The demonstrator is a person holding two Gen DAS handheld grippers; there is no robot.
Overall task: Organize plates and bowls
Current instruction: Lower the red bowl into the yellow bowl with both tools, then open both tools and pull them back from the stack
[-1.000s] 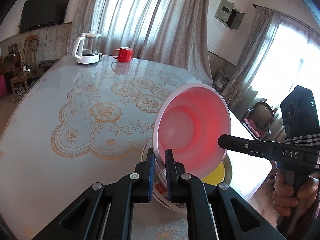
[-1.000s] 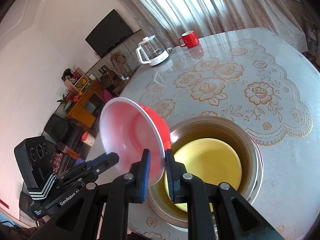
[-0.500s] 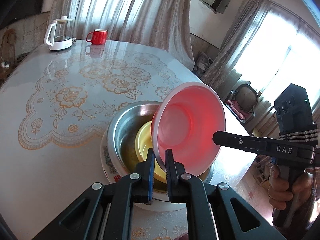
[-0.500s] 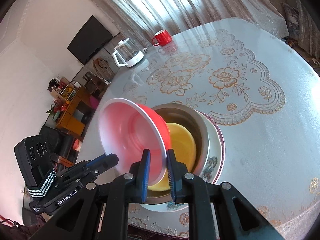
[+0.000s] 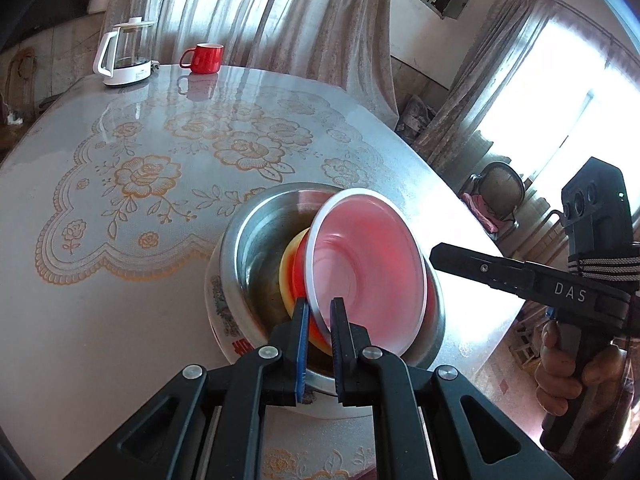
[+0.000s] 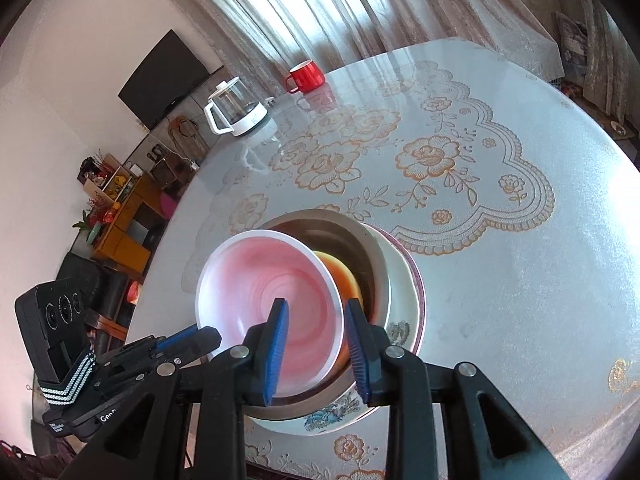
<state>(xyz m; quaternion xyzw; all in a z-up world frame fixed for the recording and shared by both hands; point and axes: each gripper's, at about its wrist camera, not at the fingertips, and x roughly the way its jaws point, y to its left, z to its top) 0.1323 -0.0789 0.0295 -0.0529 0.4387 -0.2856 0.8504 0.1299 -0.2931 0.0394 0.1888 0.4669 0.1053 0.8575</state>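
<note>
Sheer curtains [image 5: 256,12] hung behind a round table [image 5: 120,280] covered in a cloth printed with gold roses, where a white kettle [image 5: 124,56] and a red mug [image 5: 204,58] stood near the far edge, well apart from the stack of dishes at the near side. That stack was a patterned plate [image 6: 404,276] with a steel bowl [image 5: 256,240] on it and a yellow bowl [image 5: 286,276] inside the steel one.

A red bowl [image 5: 368,264] with a white rim was tilted on its side, its lower part down inside the steel bowl against the yellow one. The left gripper [image 5: 319,320] had its two fingers pinched on the near rim of the red bowl, one pad outside and one inside, with only the rim's thickness between them.

The right gripper [image 6: 316,320] was parted, its blue pads [image 6: 276,340] standing clear on either side of the red bowl's rim: one pad lay over the pink interior, the other over the outer side, and neither appeared to press the wall. Seen from the left wrist, the right tool [image 5: 540,284] reached in from the right, its tip just beside the red bowl's far edge, with the person's hand [image 5: 568,364] wrapped round its handle.
</note>
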